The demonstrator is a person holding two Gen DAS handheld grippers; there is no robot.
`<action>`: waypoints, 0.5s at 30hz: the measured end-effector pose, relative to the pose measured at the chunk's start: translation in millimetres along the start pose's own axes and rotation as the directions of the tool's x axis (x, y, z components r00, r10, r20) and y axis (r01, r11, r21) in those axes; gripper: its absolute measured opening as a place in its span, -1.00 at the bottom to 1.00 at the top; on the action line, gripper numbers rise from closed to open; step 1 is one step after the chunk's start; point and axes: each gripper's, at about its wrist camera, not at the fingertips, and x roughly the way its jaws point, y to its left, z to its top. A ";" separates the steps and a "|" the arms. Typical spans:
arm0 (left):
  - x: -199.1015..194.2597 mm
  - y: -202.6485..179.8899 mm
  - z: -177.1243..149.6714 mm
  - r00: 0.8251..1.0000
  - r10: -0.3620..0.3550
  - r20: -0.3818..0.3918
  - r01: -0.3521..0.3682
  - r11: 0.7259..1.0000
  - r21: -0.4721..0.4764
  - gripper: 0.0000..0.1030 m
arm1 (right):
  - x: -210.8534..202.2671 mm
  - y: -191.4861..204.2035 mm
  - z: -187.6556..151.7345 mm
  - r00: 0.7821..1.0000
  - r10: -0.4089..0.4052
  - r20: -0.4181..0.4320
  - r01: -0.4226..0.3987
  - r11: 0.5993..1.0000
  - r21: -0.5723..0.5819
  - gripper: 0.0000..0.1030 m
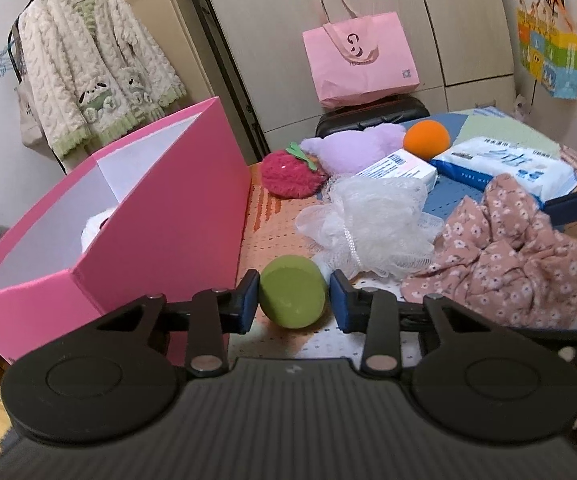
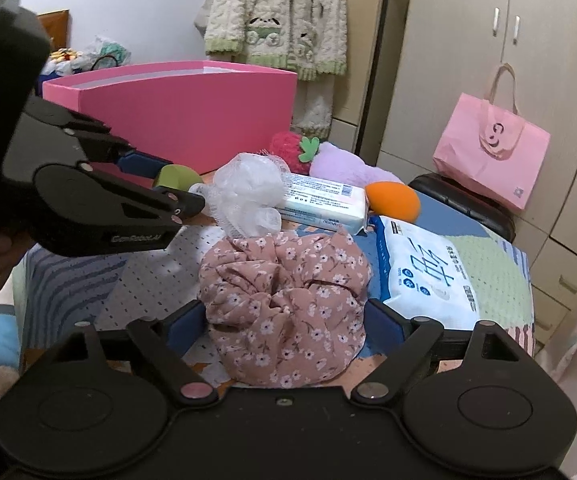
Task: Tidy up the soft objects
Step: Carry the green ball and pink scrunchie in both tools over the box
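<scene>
The left gripper (image 1: 293, 299) is clamped on the green ball (image 1: 291, 297), its blue pads pressing the ball's two sides just above the patterned mat (image 1: 272, 236). The pink box (image 1: 176, 216), taken here as the landmark, stands close beside the ball with its open top showing a white lining and something white low inside. On the ball's far side from the box lies the white mesh pouf (image 1: 372, 228), touching or nearly touching the ball. Farther from the box than the pouf sits the floral cloth (image 2: 284, 308), crumpled in a heap. The right gripper (image 2: 284, 322) stands wide around that cloth, its jaws either side of the heap; whether the pads touch the fabric cannot be told.

Behind the pouf, still near the box's far corner, rests the red strawberry plush (image 1: 292, 176), with the purple plush (image 1: 352, 148) against it. The wrapped white pack (image 2: 324, 204) lies between pouf and orange ball (image 1: 426, 140). Well away from the box lies the large tissue pack (image 2: 428, 276), beside the floral cloth. The pouf and the pack crowd the space between the two grippers. A pink bag (image 1: 358, 60) rests on a dark stool beyond the mat.
</scene>
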 end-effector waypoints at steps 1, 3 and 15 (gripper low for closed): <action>-1.2 1.7 -0.4 1.000 -0.008 0.000 0.008 1.000 -0.008 -0.30 | 0.0 1.9 0.5 1.000 -0.011 0.004 0.011 1.000 -0.004 0.70; -4.7 4.0 -1.4 1.000 -0.024 0.002 0.025 0.999 -0.022 -0.30 | -1.1 8.4 0.2 0.999 -0.040 0.022 0.041 0.999 -0.024 0.58; -16.4 12.8 -9.0 0.994 -0.106 -0.040 0.104 0.993 -0.052 -0.24 | -8.1 15.2 2.7 0.997 -0.077 -0.020 0.079 0.991 0.109 -0.68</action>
